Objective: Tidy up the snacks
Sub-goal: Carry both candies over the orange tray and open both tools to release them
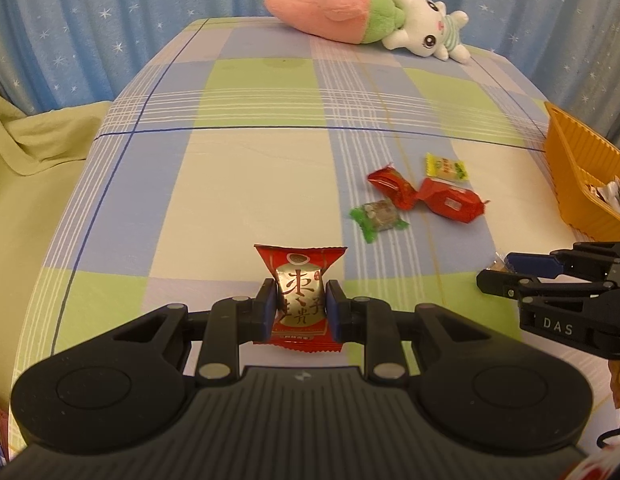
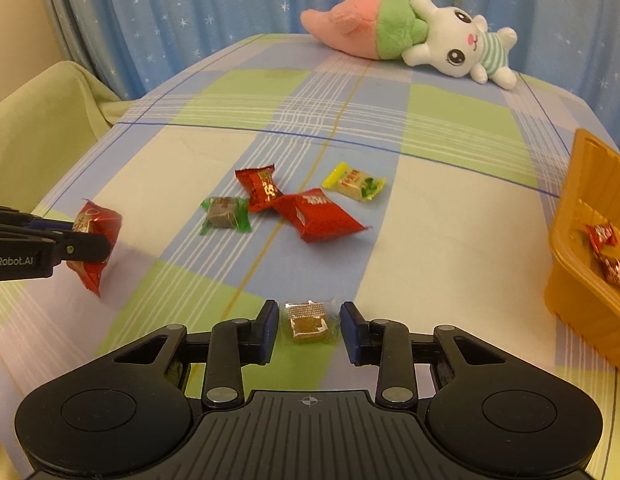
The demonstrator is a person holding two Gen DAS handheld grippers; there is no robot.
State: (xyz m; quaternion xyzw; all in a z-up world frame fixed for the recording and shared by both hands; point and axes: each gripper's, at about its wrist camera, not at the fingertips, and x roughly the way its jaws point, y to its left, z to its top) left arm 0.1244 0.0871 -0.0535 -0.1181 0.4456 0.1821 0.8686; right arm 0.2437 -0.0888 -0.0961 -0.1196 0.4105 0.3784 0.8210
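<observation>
While loose, four tabletop snacks

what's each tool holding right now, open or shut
Left tool: shut on the red and gold snack packet.
Right tool: open, pads either side of the clear-wrapped brown candy, not pressing it.
</observation>
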